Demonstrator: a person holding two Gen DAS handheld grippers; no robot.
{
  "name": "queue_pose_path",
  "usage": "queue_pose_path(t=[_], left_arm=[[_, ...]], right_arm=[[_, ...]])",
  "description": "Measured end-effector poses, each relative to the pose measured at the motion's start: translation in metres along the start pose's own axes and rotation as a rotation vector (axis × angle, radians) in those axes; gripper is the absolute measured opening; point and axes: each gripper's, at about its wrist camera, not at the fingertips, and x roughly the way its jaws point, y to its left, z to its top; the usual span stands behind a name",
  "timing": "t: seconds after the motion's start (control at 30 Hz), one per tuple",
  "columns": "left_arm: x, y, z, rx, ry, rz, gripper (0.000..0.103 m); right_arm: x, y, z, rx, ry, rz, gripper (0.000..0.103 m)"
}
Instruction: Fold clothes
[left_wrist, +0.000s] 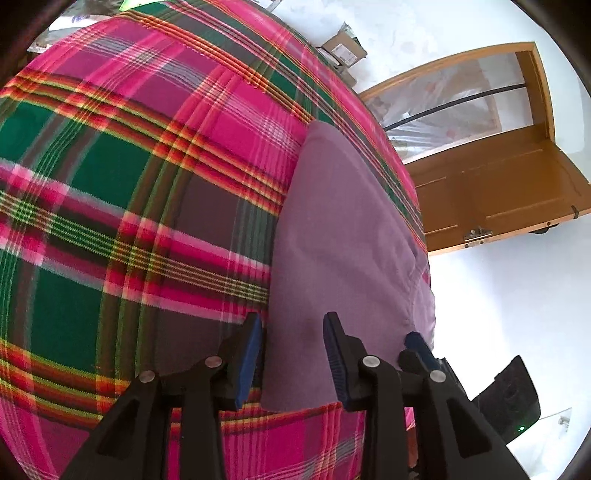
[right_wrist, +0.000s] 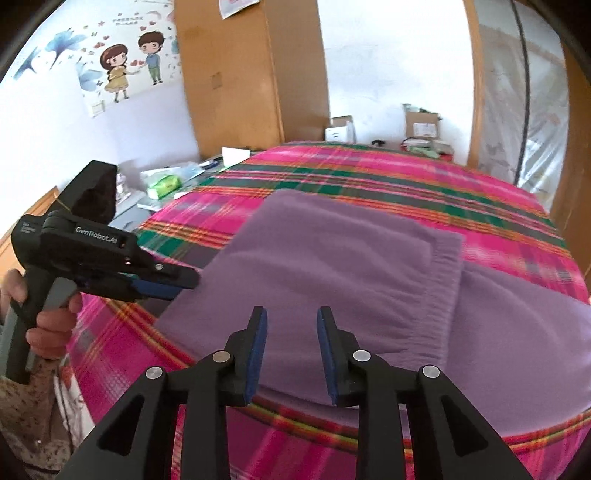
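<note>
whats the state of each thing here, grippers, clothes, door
left gripper: open, over the garment's edge
right gripper: open, empty
purple garment: partly folded, flat on the blanket
plaid blanket: spread flat
wooden door: open

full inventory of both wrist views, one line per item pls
purple garment: 1, purple, partly folded, lying on the blanket near its front edge
plaid blanket: 1, pink, green and red, covers the bed
wooden door: 1, brown, beyond the bed
cardboard boxes: several, brown and white, past the bed's far end
cartoon wall sticker: 1, boy and girl, on the white wall
left gripper: 1, black with blue pads, open, over the garment's edge
right gripper: 1, black with blue pads, open, above the garment
</note>
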Motion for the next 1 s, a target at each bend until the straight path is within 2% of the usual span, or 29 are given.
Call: queue_pose_path(t=[0.13,0.23,0.37,0.5,0.53,0.6,0.73,1.0], left_arm=[[0.002,0.007,0.002,-0.041,0.03,-0.054,0.035],[0.003,0.008,0.003,-0.051,0.043,-0.073,0.035],[0.005,0.007,0.007,-0.072,0.07,-0.17,0.035],[0.003,0.0,0.011,-0.068,0.07,-0.176,0.035],[0.002,-0.001,0.012,-0.066,0.069,-0.184,0.035],[0.001,-0.005,0.012,-0.06,0.069,-0.191,0.035],[0.001,-0.009,0.013,-0.055,0.074,-0.185,0.035],[-0.001,-0.005,0.013,-0.073,0.08,-0.184,0.035]], right_arm=[[0.009,0.013,-0.002,-0.029,0.025,0.038,0.032],[0.013,0.025,-0.003,-0.073,0.038,0.059,0.044],[0.019,0.04,-0.002,-0.136,0.064,0.086,0.044],[0.018,0.053,-0.003,-0.202,0.041,0.084,0.046],[0.019,0.056,-0.003,-0.212,0.035,0.087,0.054],[0.02,0.063,-0.003,-0.231,0.024,0.097,0.062],[0.026,0.077,-0.003,-0.28,0.015,0.082,0.07],[0.051,0.097,0.005,-0.333,0.058,0.031,0.071]])
